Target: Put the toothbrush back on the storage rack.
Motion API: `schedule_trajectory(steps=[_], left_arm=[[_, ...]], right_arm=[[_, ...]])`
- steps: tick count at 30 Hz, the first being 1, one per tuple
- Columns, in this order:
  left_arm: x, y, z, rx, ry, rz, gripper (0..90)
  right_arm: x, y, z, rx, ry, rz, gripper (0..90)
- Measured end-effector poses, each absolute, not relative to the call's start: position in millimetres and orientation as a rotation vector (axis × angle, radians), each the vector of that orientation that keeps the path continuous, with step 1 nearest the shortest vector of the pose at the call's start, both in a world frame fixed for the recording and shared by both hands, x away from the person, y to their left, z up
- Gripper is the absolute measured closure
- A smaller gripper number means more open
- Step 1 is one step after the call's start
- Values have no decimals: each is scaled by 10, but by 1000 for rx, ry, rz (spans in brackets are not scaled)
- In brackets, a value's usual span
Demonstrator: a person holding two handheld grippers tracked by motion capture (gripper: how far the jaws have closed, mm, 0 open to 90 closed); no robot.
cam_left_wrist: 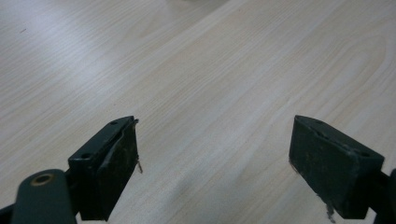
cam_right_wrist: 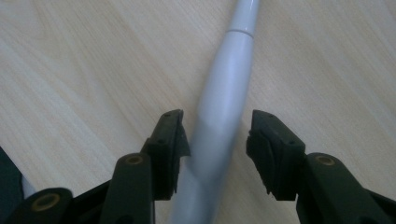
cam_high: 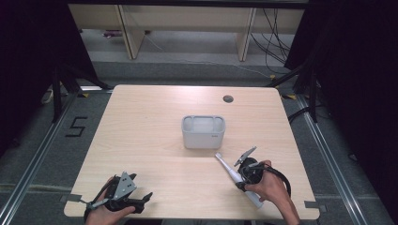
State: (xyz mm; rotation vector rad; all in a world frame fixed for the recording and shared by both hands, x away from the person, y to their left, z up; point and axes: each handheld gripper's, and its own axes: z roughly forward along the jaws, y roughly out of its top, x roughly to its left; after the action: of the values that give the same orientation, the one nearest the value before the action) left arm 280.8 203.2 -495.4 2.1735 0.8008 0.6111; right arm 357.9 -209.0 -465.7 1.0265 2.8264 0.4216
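High view: grey bin (cam_high: 203,132) looks empty (interior unclear); toothbrush (cam_high: 225,166) lies diagonally, head toward it, between not-yet-pinching right tongs (cam_right_wrist: 215,140); left tongs (cam_left_wrist: 215,163) spread.

Even overhead light, soft shadows, dark surroundings (gripper views blurred)

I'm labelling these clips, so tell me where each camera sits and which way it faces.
High view: above the near edge, looking down on the pale wooden table and grey plastic box; both hands show.
Left gripper view: on the left gripper, facing bare tabletop.
Right gripper view: on the right gripper, facing the white electric toothbrush, shared with the high view.
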Motion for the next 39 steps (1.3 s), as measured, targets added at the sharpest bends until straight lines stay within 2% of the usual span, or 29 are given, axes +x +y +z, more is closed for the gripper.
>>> schedule_trajectory(steps=[12,14,25,27,34,39], left_arm=[[2813,2038,-4949,2187,787,605,152],[2814,2039,-4949,2188,786,607,152],[2812,2032,-4952,2187,788,599,152],[2812,2031,-4952,2187,786,600,152],[2810,2023,-4956,2182,787,608,152],[2812,2027,-4955,2184,785,610,152]], right_arm=[[3612,-2079,-4698,1018,2859,373,619],[3617,-2068,-4699,1016,2878,351,656],[3685,-2030,-4698,965,2920,280,659],[3672,-2002,-4692,1038,2920,247,659],[3780,-1986,-4733,919,2959,138,658],[3767,-1931,-4738,1003,2968,121,659]])
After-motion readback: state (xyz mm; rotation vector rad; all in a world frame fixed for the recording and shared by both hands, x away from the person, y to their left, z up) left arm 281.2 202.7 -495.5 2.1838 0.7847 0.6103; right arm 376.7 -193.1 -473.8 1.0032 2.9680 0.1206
